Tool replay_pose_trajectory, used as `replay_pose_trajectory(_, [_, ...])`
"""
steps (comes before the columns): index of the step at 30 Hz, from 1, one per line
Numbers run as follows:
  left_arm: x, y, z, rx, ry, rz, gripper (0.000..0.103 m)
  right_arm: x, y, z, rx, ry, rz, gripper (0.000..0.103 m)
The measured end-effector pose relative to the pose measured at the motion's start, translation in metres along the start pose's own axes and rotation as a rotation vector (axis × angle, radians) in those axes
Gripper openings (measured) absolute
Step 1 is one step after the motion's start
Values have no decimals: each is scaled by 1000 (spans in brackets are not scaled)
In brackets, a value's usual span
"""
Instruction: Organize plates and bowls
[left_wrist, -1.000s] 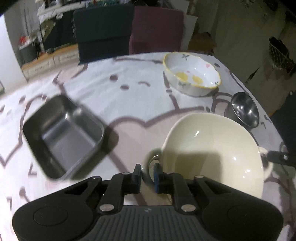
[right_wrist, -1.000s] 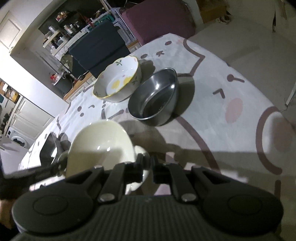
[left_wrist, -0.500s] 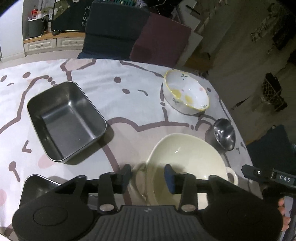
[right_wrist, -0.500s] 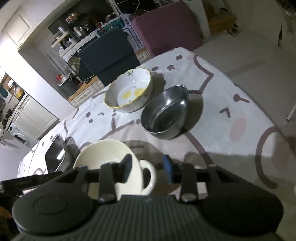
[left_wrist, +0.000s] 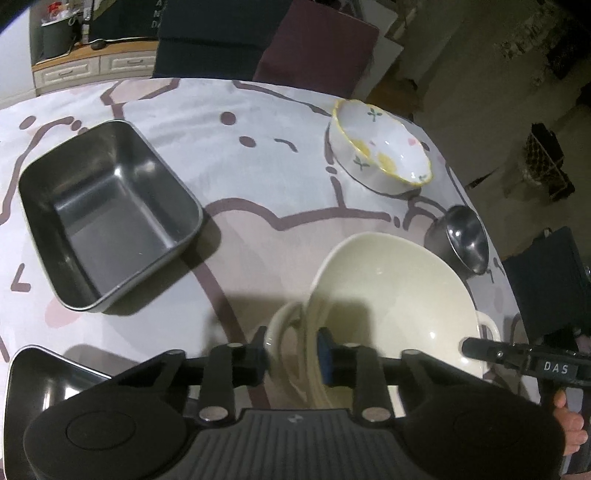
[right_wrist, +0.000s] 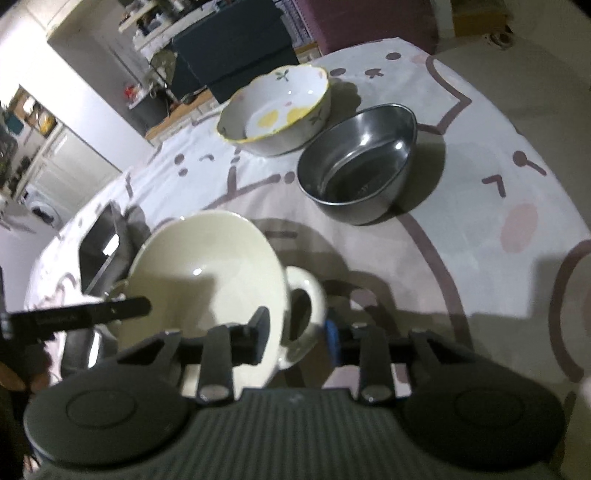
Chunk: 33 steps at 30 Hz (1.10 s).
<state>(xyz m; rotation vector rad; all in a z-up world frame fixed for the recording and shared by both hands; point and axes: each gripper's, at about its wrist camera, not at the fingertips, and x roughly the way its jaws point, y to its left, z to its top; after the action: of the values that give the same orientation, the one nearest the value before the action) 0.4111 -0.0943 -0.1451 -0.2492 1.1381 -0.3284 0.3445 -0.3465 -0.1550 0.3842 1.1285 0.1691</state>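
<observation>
A cream bowl (left_wrist: 399, 295) with two loop handles stands on the tablecloth (left_wrist: 258, 177), close in front of both cameras.

The left gripper (left_wrist: 291, 356) has its jaws on both sides of the bowl's left handle (left_wrist: 280, 325) and the rim next to it. The jaws have just been closing, and the handle is between them. The blue pad of the right finger (left_wrist: 325, 354) lies against the inside of the rim, and the other finger lies at the outer side of the handle, so the gripper seems to hold the bowl there.

The right gripper (right_wrist: 297, 338) stands around the other handle (right_wrist: 306, 306). Its jaws have also just been closing. The left finger (right_wrist: 258, 332) is on the inner side of the bowl's wall and the finger with the blue pad is just outside the loop. If the pads already press, I cannot tell; a narrow gap seems to remain.

Behind the cream bowl, a flowered bowl (right_wrist: 277, 110) with a yellow rim and a steel bowl (right_wrist: 362, 173) stand just beside each other. A steel tray (left_wrist: 107, 218) lies to the left, apart from the bowl. The corner of a second tray (left_wrist: 44, 373) shows at the lower left, near the left gripper. Two chairs (left_wrist: 266, 40) stand behind the table. A hand (left_wrist: 569, 424) on the right gripper's grip shows at the edge of the left view.
</observation>
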Motion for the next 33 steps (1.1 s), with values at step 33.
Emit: replay_pose_trajectory(33, [3,-7,-7,65,3,21,25,7,5,1,-46,15,-28,29])
